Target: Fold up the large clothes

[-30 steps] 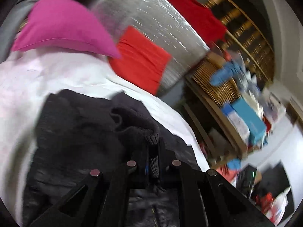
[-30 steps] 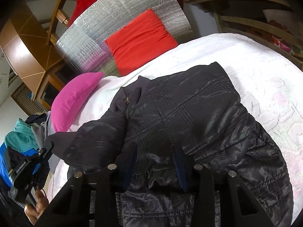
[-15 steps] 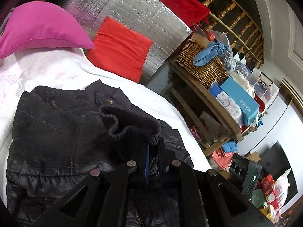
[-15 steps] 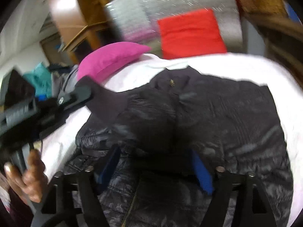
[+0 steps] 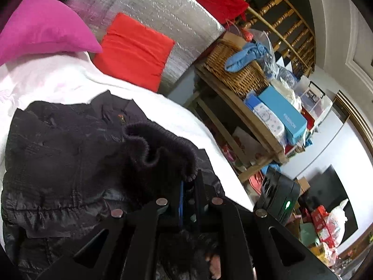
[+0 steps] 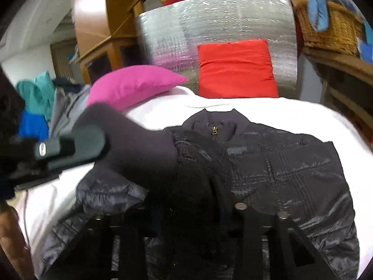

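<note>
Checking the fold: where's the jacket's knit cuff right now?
In the left wrist view the knit cuff sits low centre, pinched in the left tongs above the black jacket on the white bedspread.

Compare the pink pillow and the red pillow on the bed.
The pink pillow lies flat on the white bedspread; the red pillow stands upright against the silver foil panel. The pink one looks plump and tapers to a pointed corner; the red one looks flat and square. From the right wrist view the pink one sits left of the red one. Both are plain, single-coloured and sit beyond the dark jacket.
</note>
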### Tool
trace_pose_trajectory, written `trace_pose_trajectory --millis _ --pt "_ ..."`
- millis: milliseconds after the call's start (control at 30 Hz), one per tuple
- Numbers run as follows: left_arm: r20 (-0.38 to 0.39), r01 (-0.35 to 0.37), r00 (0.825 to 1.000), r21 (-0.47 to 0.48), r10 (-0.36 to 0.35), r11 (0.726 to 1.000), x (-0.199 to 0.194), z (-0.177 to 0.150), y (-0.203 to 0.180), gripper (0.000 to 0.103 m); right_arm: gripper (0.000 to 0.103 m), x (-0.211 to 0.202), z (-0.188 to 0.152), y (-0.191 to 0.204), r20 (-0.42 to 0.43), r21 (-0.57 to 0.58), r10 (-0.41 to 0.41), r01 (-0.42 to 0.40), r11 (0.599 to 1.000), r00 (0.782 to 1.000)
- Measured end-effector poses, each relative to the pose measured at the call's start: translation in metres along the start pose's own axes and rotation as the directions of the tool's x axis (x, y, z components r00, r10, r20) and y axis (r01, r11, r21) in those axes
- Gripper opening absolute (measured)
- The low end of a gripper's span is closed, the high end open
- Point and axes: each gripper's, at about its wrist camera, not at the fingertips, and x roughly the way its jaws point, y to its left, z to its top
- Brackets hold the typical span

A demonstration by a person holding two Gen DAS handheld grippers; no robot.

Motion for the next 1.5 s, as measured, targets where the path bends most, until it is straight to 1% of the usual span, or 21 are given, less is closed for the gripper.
trace_pose_trajectory --millis 100,167,233,300,367,433,567,667,767,800,833,867,933,967,1000,1033,1100,1200,1333,1400,1500 --pt "-0.022 -0.014 1.0 -0.019 0.013 1.0 -0.003 0.002 0.008 0.021 0.034 -0.005 0.003 -0.022 -0.008 0.122 0.035 -0.034 0.992 0.999" --pt "0.004 -0.057 0.998 -0.021 0.058 0.998 -0.011 0.004 0.014 0.049 0.034 -0.007 0.003 -0.048 -0.021 0.253 0.063 -0.055 0.966 0.998" --pt "0.037 -0.105 0.994 -0.036 0.106 0.994 -0.021 0.006 0.023 0.058 0.034 -0.005 0.0 -0.079 -0.023 0.395 0.096 -0.079 0.915 0.995" --pt "0.056 -0.126 0.99 -0.069 0.13 0.99 -0.029 0.008 0.035 0.058 0.033 -0.005 -0.006 -0.107 -0.009 0.521 0.137 -0.112 0.846 0.991" --pt "0.062 -0.205 0.975 -0.103 0.212 0.973 -0.036 0.009 0.05 0.058 0.033 -0.004 -0.011 -0.125 0.001 0.59 0.152 -0.123 0.798 0.988" --pt "0.034 -0.313 0.947 -0.147 0.321 0.938 -0.039 0.008 0.069 0.058 0.033 0.002 -0.017 -0.142 -0.003 0.659 0.183 -0.136 0.74 0.983" --pt "-0.028 -0.434 0.896 -0.275 0.444 0.858 -0.049 -0.001 0.108 0.058 0.034 0.019 -0.035 -0.164 -0.017 0.775 0.248 -0.144 0.615 0.969" --pt "-0.042 -0.454 0.881 -0.359 0.472 0.816 -0.061 -0.005 0.13 0.058 0.034 0.022 -0.04 -0.172 -0.006 0.812 0.269 -0.153 0.563 0.963" --pt "-0.061 -0.434 0.892 -0.393 0.448 0.811 -0.064 -0.009 0.14 0.058 0.049 0.016 -0.039 -0.178 0.026 0.826 0.255 -0.164 0.539 0.967" --pt "-0.069 -0.43 0.896 -0.384 0.439 0.817 -0.061 -0.011 0.14 0.058 0.065 0.012 -0.038 -0.184 0.043 0.831 0.251 -0.174 0.528 0.967" --pt "-0.081 -0.428 0.899 -0.367 0.43 0.826 -0.057 -0.012 0.141 0.058 0.069 0.008 -0.039 -0.19 0.081 0.844 0.246 -0.198 0.499 0.966" --pt "-0.1 -0.441 0.895 -0.333 0.434 0.833 -0.051 -0.012 0.138 0.058 0.069 0.008 -0.039 -0.195 0.103 0.854 0.247 -0.213 0.475 0.964" --pt "-0.104 -0.487 0.872 -0.27 0.478 0.83 -0.045 -0.014 0.129 0.058 0.069 0.01 -0.042 -0.203 0.131 0.871 0.254 -0.234 0.431 0.958" --pt "-0.105 -0.515 0.857 -0.229 0.505 0.826 -0.042 -0.014 0.123 0.058 0.069 0.011 -0.042 -0.205 0.133 0.873 0.251 -0.233 0.428 0.959" --pt "-0.109 -0.542 0.84 -0.192 0.531 0.818 -0.038 -0.015 0.119 0.058 0.063 0.012 -0.042 -0.206 0.126 0.87 0.248 -0.227 0.437 0.961" --pt "-0.114 -0.578 0.816 -0.145 0.566 0.803 -0.033 -0.017 0.113 0.058 0.042 0.013 -0.041 -0.205 0.101 0.861 0.237 -0.204 0.466 0.966" --pt "-0.113 -0.612 0.791 -0.094 0.602 0.786 -0.028 -0.018 0.108 0.058 0.022 0.017 -0.036 -0.2 0.024 0.826 0.171 -0.116 0.552 0.985" --pt "-0.098 -0.652 0.755 -0.015 0.648 0.758 -0.024 -0.022 0.099 0.058 0.019 0.014 -0.032 -0.196 0.011 0.8 0.127 -0.085 0.593 0.992" --pt "-0.076 -0.68 0.729 0.032 0.68 0.733 -0.023 -0.024 0.093 0.058 0.018 -0.016 -0.009 -0.174 0.065 0.691 0.041 -0.075 0.719 0.997" --pt "-0.065 -0.695 0.714 0.055 0.697 0.717 -0.02 -0.024 0.09 0.058 0.018 -0.03 -0.004 -0.164 0.08 0.644 0.007 -0.057 0.763 0.997" --pt "-0.052 -0.712 0.696 0.078 0.716 0.698 -0.018 -0.023 0.087 0.058 0.017 -0.042 -0.006 -0.158 0.062 0.609 -0.018 -0.023 0.793 0.998"
